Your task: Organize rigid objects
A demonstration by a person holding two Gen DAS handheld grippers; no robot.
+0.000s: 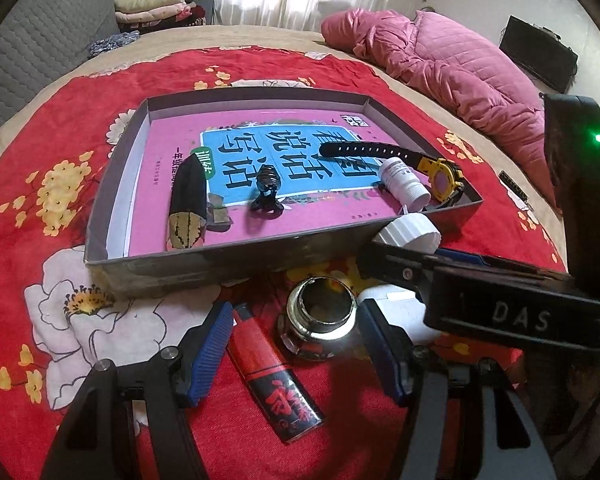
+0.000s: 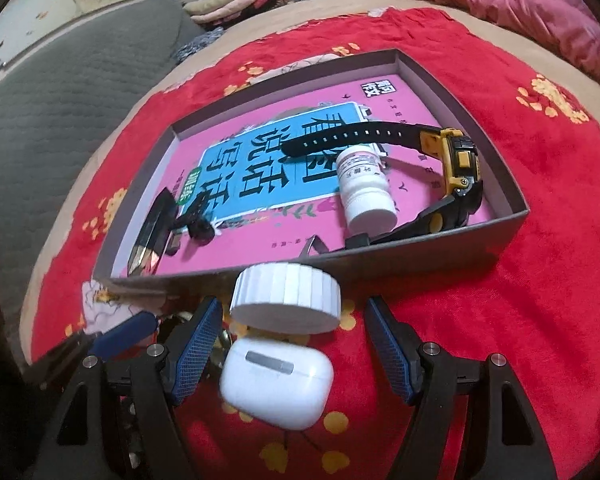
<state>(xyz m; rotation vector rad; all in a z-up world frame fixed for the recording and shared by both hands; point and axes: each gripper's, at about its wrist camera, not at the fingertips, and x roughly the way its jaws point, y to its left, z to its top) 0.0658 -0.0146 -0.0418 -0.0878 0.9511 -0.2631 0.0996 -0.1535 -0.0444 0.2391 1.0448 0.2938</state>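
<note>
We judged the task about half done: the watch (image 2: 456,160) and small bottle (image 2: 364,188) lay in the box (image 2: 512,216), while the lighter (image 1: 274,380), ink pot (image 1: 320,320), white cap (image 2: 286,296) and earbud case (image 2: 276,384) waited on the bed between both grippers' open, empty jaws.

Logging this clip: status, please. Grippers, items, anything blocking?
Left gripper open over lighter and ink bottle. Right gripper open around earbud case, white cap just beyond. Box already holds watch, pill bottle. Nothing blocking.
</note>
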